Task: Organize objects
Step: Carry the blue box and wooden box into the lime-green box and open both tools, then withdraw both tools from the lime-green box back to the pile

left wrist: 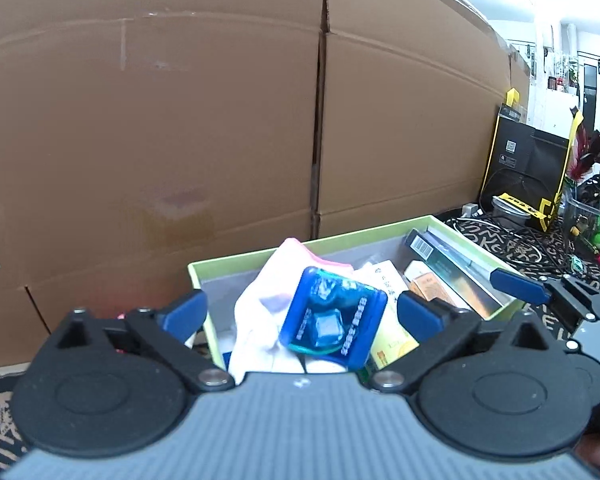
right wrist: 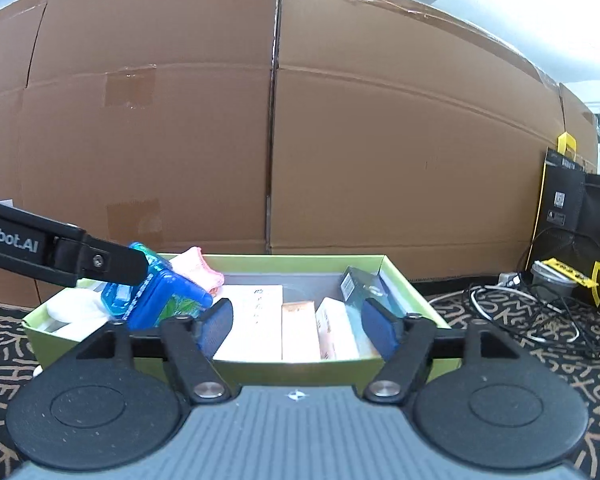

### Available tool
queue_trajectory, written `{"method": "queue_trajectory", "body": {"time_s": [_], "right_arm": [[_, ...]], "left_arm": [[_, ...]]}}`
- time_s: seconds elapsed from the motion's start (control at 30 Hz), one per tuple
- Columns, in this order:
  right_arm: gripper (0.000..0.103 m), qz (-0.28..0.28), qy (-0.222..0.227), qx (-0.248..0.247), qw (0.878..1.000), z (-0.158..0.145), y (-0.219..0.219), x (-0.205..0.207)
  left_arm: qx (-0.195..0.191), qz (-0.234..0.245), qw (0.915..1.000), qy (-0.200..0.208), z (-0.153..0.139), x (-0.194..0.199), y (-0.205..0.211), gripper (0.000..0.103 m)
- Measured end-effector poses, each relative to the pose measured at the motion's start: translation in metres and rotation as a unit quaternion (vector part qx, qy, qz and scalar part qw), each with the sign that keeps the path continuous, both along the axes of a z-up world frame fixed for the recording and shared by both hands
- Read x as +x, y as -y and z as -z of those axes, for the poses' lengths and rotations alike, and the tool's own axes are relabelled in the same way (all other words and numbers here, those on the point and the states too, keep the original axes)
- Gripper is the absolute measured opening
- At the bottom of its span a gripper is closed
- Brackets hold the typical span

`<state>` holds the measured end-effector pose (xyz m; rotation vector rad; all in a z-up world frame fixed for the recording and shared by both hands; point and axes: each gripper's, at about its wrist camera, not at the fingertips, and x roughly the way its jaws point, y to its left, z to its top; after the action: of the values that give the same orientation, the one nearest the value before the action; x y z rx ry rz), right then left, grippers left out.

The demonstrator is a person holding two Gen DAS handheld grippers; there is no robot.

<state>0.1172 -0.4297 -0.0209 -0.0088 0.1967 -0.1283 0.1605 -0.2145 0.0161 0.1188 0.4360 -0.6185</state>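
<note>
A shallow green box (left wrist: 340, 238) (right wrist: 300, 258) sits on a patterned cloth in front of me. A blue blister pack (left wrist: 332, 316) (right wrist: 168, 300) rests tilted on a white cloth (left wrist: 260, 312) in the box's left end. My left gripper (left wrist: 300, 304) is open, and the pack lies between its fingers with a gap on each side. My right gripper (right wrist: 297, 312) is open over the near rim, nothing between its pads. Beyond it lie a white booklet (right wrist: 256, 320), an orange carton (right wrist: 298, 328) and a dark carton (right wrist: 356, 284).
Tall cardboard boxes (left wrist: 180, 120) (right wrist: 340, 140) form a wall right behind the green box. To the right stand a black and yellow bag (left wrist: 528, 160) (right wrist: 572, 232), tangled cables (right wrist: 540, 312) and a clear bin of toys (left wrist: 592, 220).
</note>
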Motion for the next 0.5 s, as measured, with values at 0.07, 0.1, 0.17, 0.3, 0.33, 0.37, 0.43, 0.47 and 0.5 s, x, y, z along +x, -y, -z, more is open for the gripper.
{"method": "queue_trajectory", "body": {"time_s": [0.07, 0.1, 0.17, 0.3, 0.33, 0.37, 0.43, 0.47, 0.5], "right_arm": [[0.075, -0.002, 0.001, 0.002, 1.000, -0.004, -0.004, -0.004], [0.075, -0.005, 0.005, 0.003, 1.000, -0.006, -0.008, -0.010], [0.076, -0.012, 0.016, 0.004, 1.000, -0.010, -0.015, -0.018], [0.076, -0.035, 0.035, 0.006, 0.999, -0.019, -0.034, -0.030], [0.076, -0.041, 0.038, 0.007, 0.998, -0.021, -0.041, -0.032], [0.076, -0.049, 0.039, 0.007, 0.998, -0.022, -0.049, -0.033], [0.076, -0.065, 0.041, 0.005, 0.997, -0.023, -0.064, -0.035], [0.076, -0.075, 0.038, 0.004, 0.996, -0.023, -0.073, -0.035], [0.076, -0.084, 0.034, 0.003, 0.996, -0.023, -0.082, -0.035]], "left_arm": [[-0.002, -0.002, 1.0000, -0.001, -0.003, -0.006, -0.009, 0.103], [-0.005, -0.004, 1.0000, 0.001, -0.004, -0.009, -0.015, 0.103], [-0.009, -0.008, 0.9999, 0.005, -0.008, -0.016, -0.031, 0.103], [-0.023, -0.028, 0.9993, 0.012, -0.013, -0.029, -0.074, 0.103], [-0.027, -0.036, 0.9989, 0.011, -0.014, -0.031, -0.086, 0.103], [-0.032, -0.045, 0.9984, 0.009, -0.014, -0.033, -0.098, 0.103], [-0.041, -0.060, 0.9974, 0.002, -0.012, -0.035, -0.122, 0.103], [-0.042, -0.068, 0.9968, -0.001, -0.010, -0.036, -0.132, 0.103], [-0.040, -0.078, 0.9962, -0.004, -0.008, -0.036, -0.141, 0.103]]}}
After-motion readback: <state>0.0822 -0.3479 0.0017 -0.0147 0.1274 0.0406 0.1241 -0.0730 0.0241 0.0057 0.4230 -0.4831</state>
